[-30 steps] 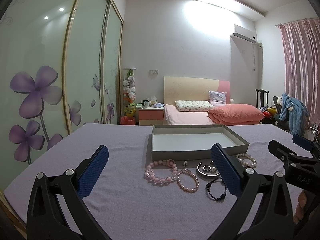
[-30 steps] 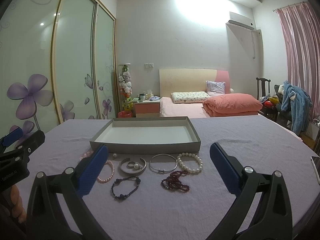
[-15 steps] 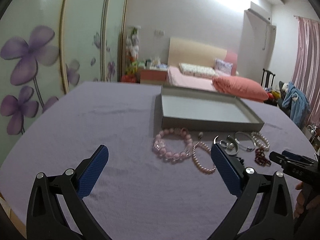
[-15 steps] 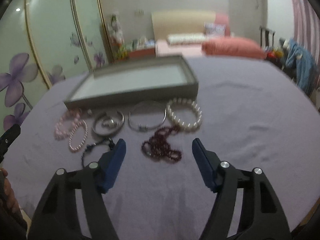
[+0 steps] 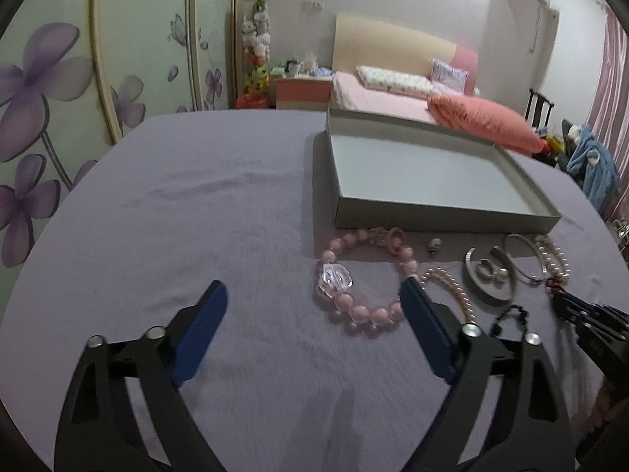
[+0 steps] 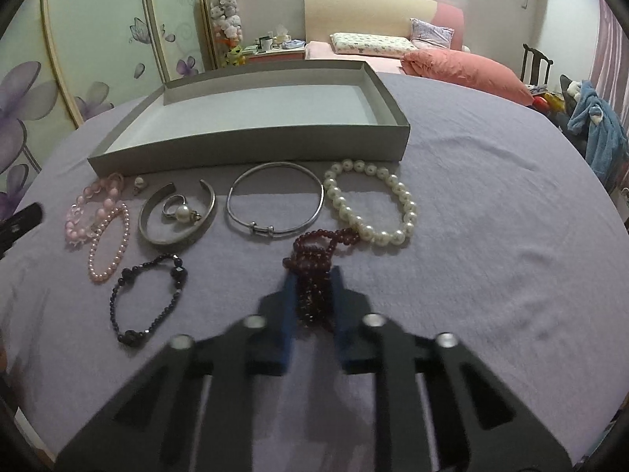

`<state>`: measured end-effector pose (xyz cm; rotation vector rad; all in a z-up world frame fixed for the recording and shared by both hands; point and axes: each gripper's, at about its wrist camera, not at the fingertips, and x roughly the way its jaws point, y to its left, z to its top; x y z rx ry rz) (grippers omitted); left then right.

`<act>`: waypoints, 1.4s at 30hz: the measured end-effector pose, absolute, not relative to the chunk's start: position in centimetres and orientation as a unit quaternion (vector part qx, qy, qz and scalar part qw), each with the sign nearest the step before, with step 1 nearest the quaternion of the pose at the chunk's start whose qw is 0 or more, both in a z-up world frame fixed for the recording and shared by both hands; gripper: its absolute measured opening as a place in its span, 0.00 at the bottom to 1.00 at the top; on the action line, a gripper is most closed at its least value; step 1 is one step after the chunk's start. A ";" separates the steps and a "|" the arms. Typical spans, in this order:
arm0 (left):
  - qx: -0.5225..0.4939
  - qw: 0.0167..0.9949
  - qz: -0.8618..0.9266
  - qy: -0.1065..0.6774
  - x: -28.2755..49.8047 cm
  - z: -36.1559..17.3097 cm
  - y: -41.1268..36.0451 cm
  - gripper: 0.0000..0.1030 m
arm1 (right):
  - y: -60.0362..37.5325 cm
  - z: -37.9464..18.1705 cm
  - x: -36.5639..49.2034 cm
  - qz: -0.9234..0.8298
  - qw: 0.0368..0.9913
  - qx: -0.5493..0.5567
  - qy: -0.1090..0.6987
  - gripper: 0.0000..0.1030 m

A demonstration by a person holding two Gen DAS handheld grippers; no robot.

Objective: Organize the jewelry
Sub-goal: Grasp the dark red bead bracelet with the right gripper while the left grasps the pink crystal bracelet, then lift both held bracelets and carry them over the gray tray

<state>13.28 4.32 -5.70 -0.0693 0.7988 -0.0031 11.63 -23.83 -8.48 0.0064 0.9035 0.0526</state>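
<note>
Partly hidden, dark red beads [image 6: 314,271] pinched by right fingers [image 6: 289,306], left fingers [image 5: 416,310] spread, closing on nothing.

A shallow grey cardboard tray [image 6: 251,153] is set on the lilac cloth-covered table [image 6: 491,236]. In front of its near wall, a row of jewellery is laid out. At the far left a pink bead bracelet [image 6: 88,212] is overlapped by a small pink pearl bracelet [image 6: 112,246]. To their right an open silver cuff [image 6: 179,216] is placed around a pearl ring [image 6: 179,208], followed by a thin silver bangle [image 6: 275,200] and a large white pearl bracelet [image 6: 371,200]. Nearer the camera, a dark beaded bracelet [image 6: 147,299] lies before the cuff, and a dark red bead strand [image 6: 318,259] before the bangle, touching the white pearls.
</note>
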 end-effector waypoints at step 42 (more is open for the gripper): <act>-0.041 0.946 -0.011 0.320 10.0 -2.4 4.1 0.23 | -24.4 -3.0 8.5 0.066 0.939 0.054 0.332 0.09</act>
